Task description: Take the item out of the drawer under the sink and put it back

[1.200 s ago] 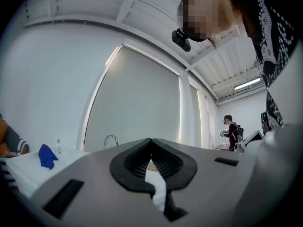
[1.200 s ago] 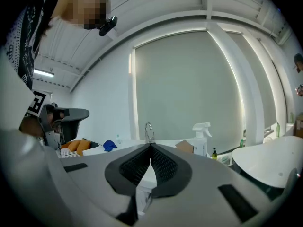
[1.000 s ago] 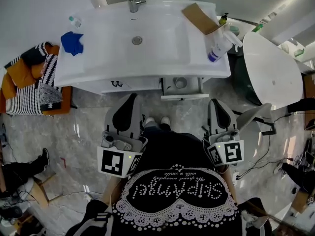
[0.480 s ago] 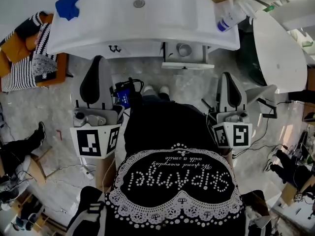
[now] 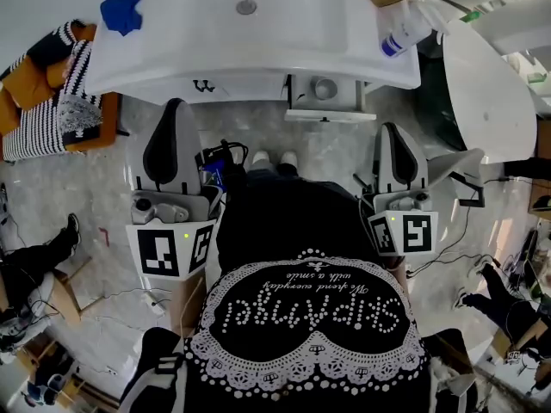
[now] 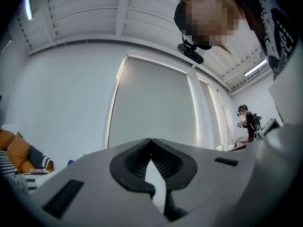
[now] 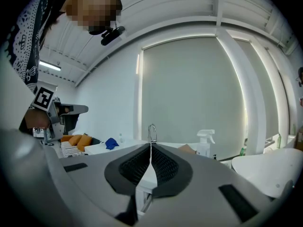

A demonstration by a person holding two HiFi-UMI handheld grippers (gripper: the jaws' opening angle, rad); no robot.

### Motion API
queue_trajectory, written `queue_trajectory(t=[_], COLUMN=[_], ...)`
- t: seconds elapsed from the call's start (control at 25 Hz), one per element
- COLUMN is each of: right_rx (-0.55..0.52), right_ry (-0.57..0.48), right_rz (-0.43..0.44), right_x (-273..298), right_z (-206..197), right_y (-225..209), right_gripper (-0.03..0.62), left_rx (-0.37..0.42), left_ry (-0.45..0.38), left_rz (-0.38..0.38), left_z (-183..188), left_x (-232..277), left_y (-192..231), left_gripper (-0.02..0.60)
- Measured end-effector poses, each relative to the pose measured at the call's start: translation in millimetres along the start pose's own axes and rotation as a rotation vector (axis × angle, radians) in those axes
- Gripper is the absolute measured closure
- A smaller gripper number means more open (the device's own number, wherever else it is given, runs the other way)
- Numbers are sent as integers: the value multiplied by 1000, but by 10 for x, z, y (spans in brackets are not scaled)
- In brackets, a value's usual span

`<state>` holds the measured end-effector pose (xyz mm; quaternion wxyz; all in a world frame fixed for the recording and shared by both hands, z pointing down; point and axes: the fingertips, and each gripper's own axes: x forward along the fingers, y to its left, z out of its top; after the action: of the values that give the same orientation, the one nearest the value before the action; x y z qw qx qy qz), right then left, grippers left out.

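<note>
Head view, left gripper [image 5: 176,103]: we see it held level in front of the person, its jaws pointing at the closed front of the white vanity sink [image 5: 293,41].
Head view, right gripper [image 5: 393,127]: it lies parallel to the left one and well apart from it, with the person's body between them.
Head view, drawer [image 5: 325,114]: it stands pulled open under the sink, ahead of the right gripper and a little to that gripper's inner side.
Head view, task item: a round grey item [image 5: 324,87] sits inside the open drawer, apart from both grippers.
Head view, sink top: a blue cloth [image 5: 120,12] lies ahead of the left gripper, on its outer side, and a spray bottle [image 5: 401,34] lies ahead of the right gripper.
Left gripper view, jaws: we see the pads of the left gripper [image 6: 150,141] meeting at their tips, with nothing caught between them. A pale wall and window blind lie beyond.
Left gripper view, background: another person [image 6: 247,122] stands far off to the gripper's right.
Right gripper view, jaws: the right gripper [image 7: 151,144] is closed tip to tip and empty.
Right gripper view, beyond the tips: the tap [image 7: 151,131] rises straight ahead, with the spray bottle to its right and the blue cloth to its left.
</note>
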<state>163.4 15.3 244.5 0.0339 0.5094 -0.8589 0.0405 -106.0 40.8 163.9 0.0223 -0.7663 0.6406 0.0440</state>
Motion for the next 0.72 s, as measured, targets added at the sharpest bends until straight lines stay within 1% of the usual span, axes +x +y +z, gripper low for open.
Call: queue_trajectory(t=[0.12, 0.24, 0.32, 0.44, 0.64, 0.72], right_rx=[-33, -100, -138, -192, -326, -349], right_ry=[13, 15, 36, 98, 197, 255], right_rz=[12, 29, 41, 59, 128, 164], right_x=[77, 120, 149, 214, 392, 470], right_z=[-21, 12, -30, -148, -379, -520], right_y=[26, 81, 89, 111, 217, 244], right_gripper=[572, 572, 572, 572, 571, 571], left_rx=[-13, -23, -32, -41, -52, -56], left_ry=[15, 24, 35, 52, 79, 89], left_rz=[-19, -37, -50, -72, -91, -85], left_z=[-55, -73, -122, -170, -160, -156], left_x=[37, 51, 95, 172, 262, 274], left_y=[-20, -31, -51, -76, -41, 18], left_gripper=[577, 578, 577, 577, 578, 577])
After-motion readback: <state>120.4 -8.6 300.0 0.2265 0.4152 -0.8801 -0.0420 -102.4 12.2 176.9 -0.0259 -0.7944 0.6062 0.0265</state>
